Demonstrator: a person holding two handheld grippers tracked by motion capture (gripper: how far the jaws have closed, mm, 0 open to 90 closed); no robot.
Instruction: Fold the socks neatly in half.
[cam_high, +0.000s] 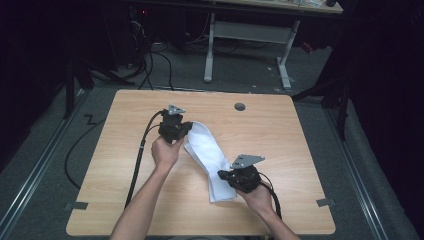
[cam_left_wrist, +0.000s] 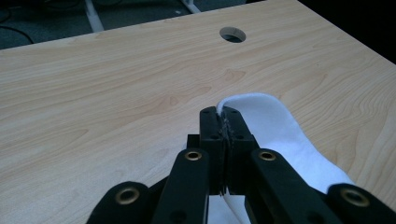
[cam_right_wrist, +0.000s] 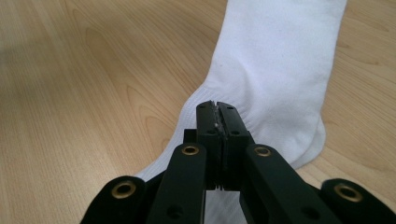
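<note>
A white sock (cam_high: 205, 150) lies slantwise across the middle of the wooden table (cam_high: 280, 150). My left gripper (cam_high: 186, 131) sits at its far end. In the left gripper view the black jaws (cam_left_wrist: 223, 112) are shut, with the sock's (cam_left_wrist: 280, 130) curled edge drawn up between their tips. My right gripper (cam_high: 221, 174) is at the sock's near end. In the right gripper view its jaws (cam_right_wrist: 217, 108) are shut too, pinching the left edge of the sock (cam_right_wrist: 280, 60). A second layer of white fabric shows under the lower right edge.
A round cable hole (cam_high: 240, 106) (cam_left_wrist: 232, 34) sits in the tabletop near the far edge. Black cables trail off the table's left side onto the grey floor. A white-legged desk (cam_high: 250, 40) stands beyond the table.
</note>
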